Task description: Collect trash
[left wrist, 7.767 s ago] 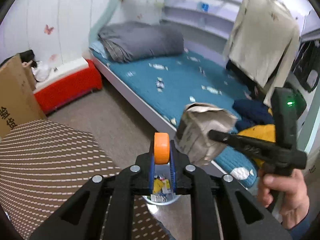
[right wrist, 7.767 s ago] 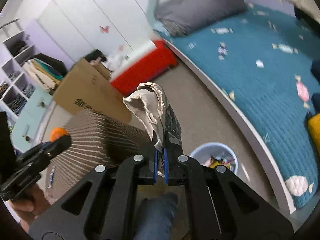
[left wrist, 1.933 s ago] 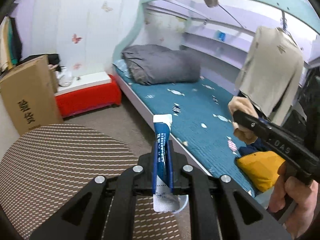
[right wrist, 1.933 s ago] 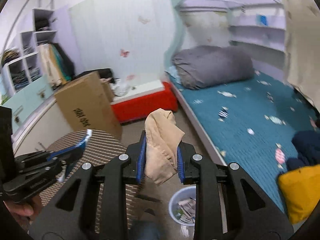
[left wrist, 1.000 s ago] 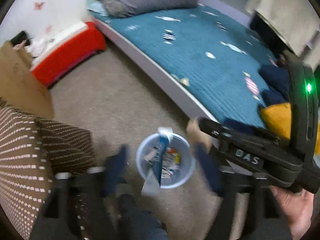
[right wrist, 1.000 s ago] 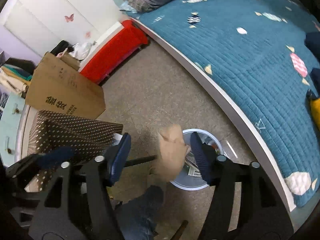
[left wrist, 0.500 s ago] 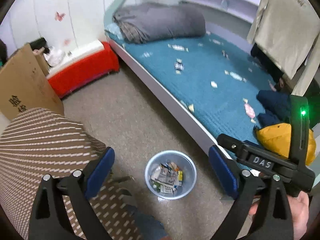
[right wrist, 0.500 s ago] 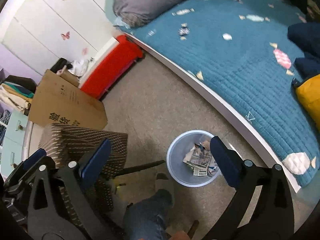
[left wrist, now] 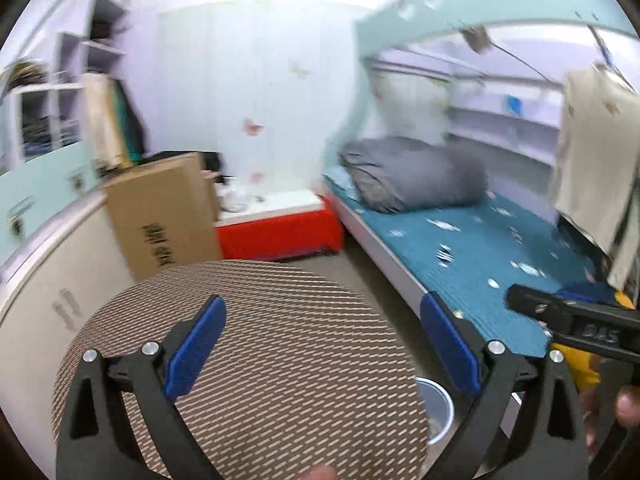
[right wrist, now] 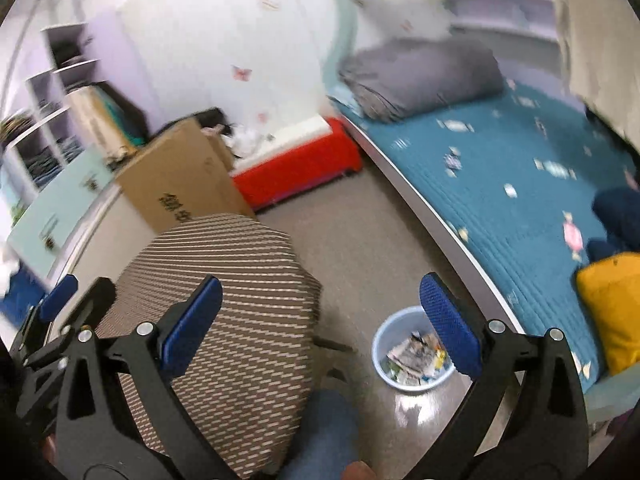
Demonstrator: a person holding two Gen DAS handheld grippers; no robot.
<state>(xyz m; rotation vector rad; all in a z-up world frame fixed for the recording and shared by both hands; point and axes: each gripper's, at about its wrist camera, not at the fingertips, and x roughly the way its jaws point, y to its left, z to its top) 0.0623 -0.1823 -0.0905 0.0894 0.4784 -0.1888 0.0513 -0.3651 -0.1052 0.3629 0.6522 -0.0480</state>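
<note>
Right wrist view showed light, crumpled paper trash [right wrist: 412, 354] in the bin [right wrist: 384, 376], best pinched at a fold. The right gripper [right wrist: 320, 316] stood released and empty; the left gripper [left wrist: 320, 336] was opening, nothing between its jaws.

bin [right wrist: 384, 364]: on floor, between table [right wrist: 224, 300] at left and bed [right wrist: 520, 184] at right | trash [right wrist: 412, 356]: in bin
</note>
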